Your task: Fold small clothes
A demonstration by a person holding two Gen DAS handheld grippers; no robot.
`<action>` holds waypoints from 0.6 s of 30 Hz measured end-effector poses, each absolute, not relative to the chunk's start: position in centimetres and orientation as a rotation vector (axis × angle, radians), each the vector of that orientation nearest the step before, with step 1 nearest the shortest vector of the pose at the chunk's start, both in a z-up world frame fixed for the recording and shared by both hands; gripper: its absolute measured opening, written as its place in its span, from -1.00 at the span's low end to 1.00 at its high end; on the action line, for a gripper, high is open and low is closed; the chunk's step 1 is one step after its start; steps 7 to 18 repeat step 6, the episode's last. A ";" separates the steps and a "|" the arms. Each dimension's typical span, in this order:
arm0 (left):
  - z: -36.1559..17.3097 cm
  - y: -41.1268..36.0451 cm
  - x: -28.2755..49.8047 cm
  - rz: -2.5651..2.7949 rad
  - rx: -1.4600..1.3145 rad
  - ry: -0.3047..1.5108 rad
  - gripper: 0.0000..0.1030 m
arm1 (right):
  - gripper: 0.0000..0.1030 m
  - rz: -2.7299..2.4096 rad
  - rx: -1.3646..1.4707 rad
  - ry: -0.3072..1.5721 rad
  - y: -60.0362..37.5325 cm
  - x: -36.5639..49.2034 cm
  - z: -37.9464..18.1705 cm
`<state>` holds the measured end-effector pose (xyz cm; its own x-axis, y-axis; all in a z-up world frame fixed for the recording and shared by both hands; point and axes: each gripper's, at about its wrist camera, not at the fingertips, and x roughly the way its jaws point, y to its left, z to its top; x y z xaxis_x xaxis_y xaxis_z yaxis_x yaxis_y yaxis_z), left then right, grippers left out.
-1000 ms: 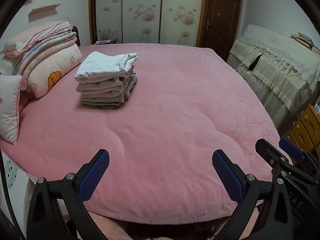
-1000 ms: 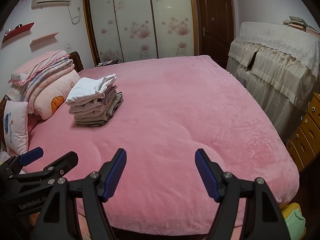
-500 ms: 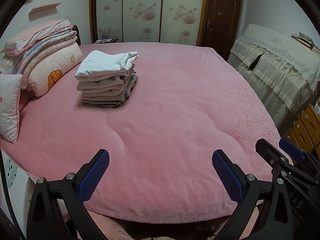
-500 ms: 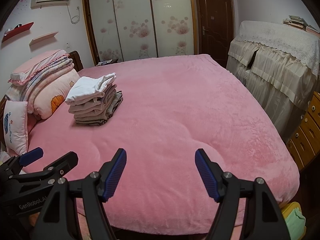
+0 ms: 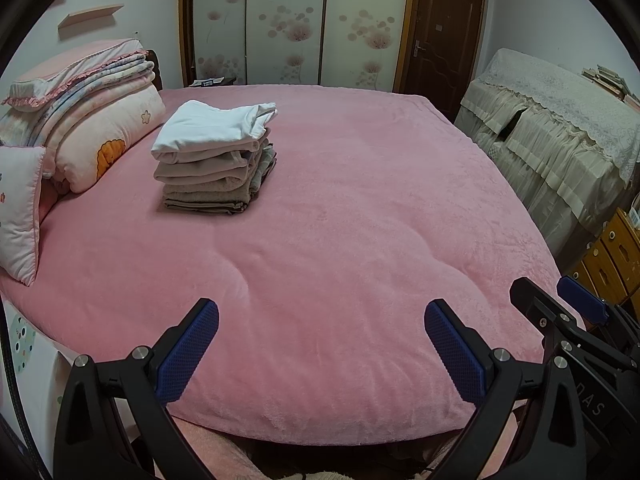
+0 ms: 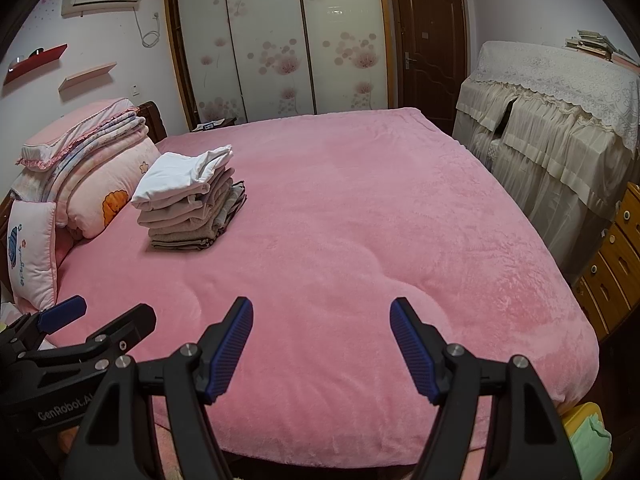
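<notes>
Against the bed's left edge, by the headboard, a stack of folded quilts (image 5: 86,120) lies with a small white pillow (image 5: 20,212) propped just in front of it; the quilts are pale pink, and the lowest one bears an orange print; just right of them, toward the far left corner of the pink bedspread (image 5: 340,240), sits the pile of folded clothes (image 5: 216,160), a white piece on top and beige and grey ones beneath, squared up and standing apart from the quilts; the rest of the bedspread, from its middle to its right edge, is bare plush with a few shallow dents; over the near edge the left gripper (image 5: 322,340) hangs with its jaws spread wide and nothing between the blue pads (image 5: 188,352); to its right, also over the near edge, the right gripper (image 6: 322,340) is likewise released, its jaws parted over bare bedspread and gripping nothing; both grippers are well apart from the clothes; beyond the far edge stands a wardrobe (image 6: 280,40) with flowered sliding doors, then a dark wooden door (image 6: 428,48); past the right edge a piece of furniture draped in cream lace cloth (image 6: 552,120) stands, with a wooden chest of drawers (image 6: 616,260) nearer the right corner.
</notes>
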<state>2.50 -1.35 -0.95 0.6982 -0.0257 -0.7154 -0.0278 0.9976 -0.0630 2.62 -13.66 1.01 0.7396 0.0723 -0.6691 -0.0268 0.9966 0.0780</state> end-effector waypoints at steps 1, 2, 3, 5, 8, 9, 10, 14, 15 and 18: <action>-1.0 -1.3 2.5 0.001 -0.071 0.798 0.99 | 0.39 0.054 0.065 0.736 -13.7 2.6 1.0; -1.0 -1.3 2.4 0.002 -0.072 0.799 0.99 | 0.39 0.054 0.064 0.736 -13.7 2.6 1.0; -1.1 -1.3 2.4 0.003 -0.073 0.800 0.99 | 0.39 0.054 0.063 0.736 -13.7 2.6 1.0; -1.1 -1.3 2.3 0.004 -0.074 0.802 0.99 | 0.39 0.054 0.064 0.737 -13.7 2.6 1.0; -1.2 -1.3 2.2 0.005 -0.074 0.803 0.99 | 0.39 0.054 0.065 0.737 -13.7 2.6 1.0; -1.2 -1.3 2.2 0.005 -0.074 0.803 0.99 | 0.39 0.054 0.065 0.737 -13.7 2.6 1.0; -1.2 -1.3 2.2 0.005 -0.074 0.803 0.99 | 0.39 0.054 0.065 0.737 -13.7 2.6 1.0; -1.2 -1.3 2.2 0.005 -0.074 0.803 0.99 | 0.39 0.054 0.065 0.737 -13.7 2.6 1.0; -1.2 -1.3 2.2 0.005 -0.074 0.803 0.99 | 0.39 0.054 0.065 0.737 -13.7 2.6 1.0; -1.2 -1.3 2.2 0.005 -0.074 0.803 0.99 | 0.39 0.054 0.065 0.737 -13.7 2.6 1.0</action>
